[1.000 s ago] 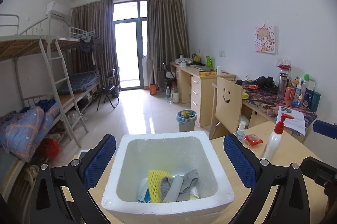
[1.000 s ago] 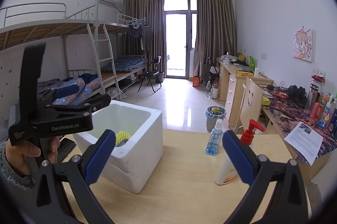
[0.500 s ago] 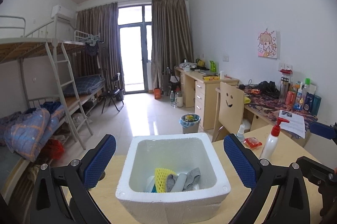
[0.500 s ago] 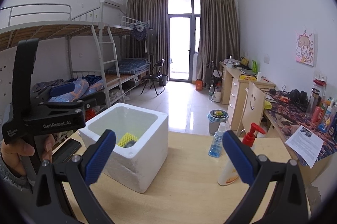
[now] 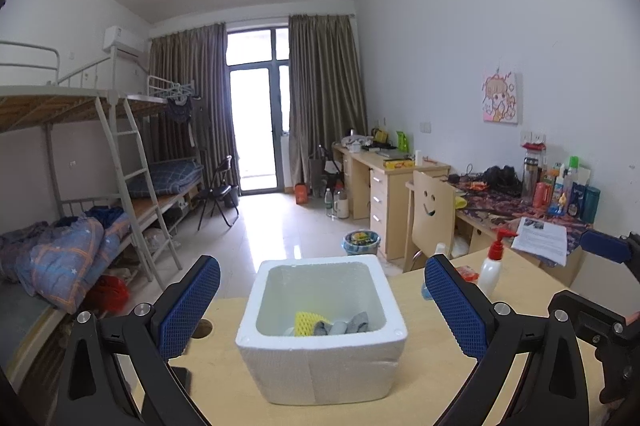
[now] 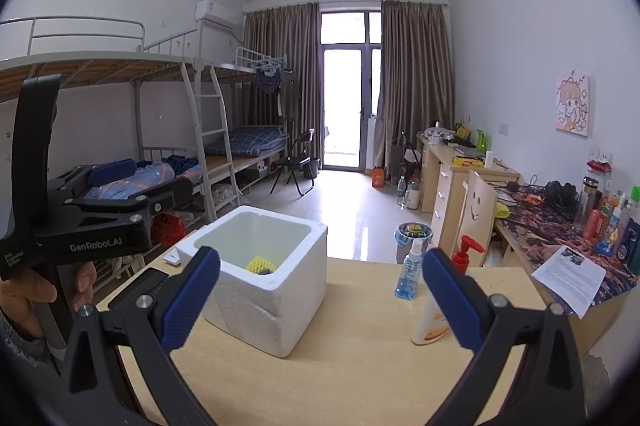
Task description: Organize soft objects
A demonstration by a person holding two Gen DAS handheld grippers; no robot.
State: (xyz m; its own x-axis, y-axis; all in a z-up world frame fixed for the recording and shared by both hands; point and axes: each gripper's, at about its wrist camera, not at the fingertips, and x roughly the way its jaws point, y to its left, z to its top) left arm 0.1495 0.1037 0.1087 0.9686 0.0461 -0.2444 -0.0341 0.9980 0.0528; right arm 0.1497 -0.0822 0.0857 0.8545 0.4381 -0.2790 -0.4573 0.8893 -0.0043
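Note:
A white foam box (image 5: 320, 358) stands on the wooden table (image 6: 360, 378). It also shows in the right wrist view (image 6: 280, 306). Inside lie a yellow foam net (image 5: 307, 322), grey socks (image 5: 348, 324) and something white. My left gripper (image 5: 322, 306) is open and empty, pulled back from the box, which sits between its blue pads. My right gripper (image 6: 320, 302) is open and empty, to the right of the box and back from it. The left gripper's body (image 6: 80, 226) shows at the left of the right wrist view.
A red-pump lotion bottle (image 6: 436, 314) and a blue spray bottle (image 6: 409, 274) stand right of the box. A dark phone (image 6: 138, 286) lies at the table's left edge. A smiley-face chair (image 6: 478, 214), a bin (image 6: 414, 236) and desks lie beyond.
Both grippers have pulled back and up from the box, which now looks smaller and farther off. Both stay open and empty.

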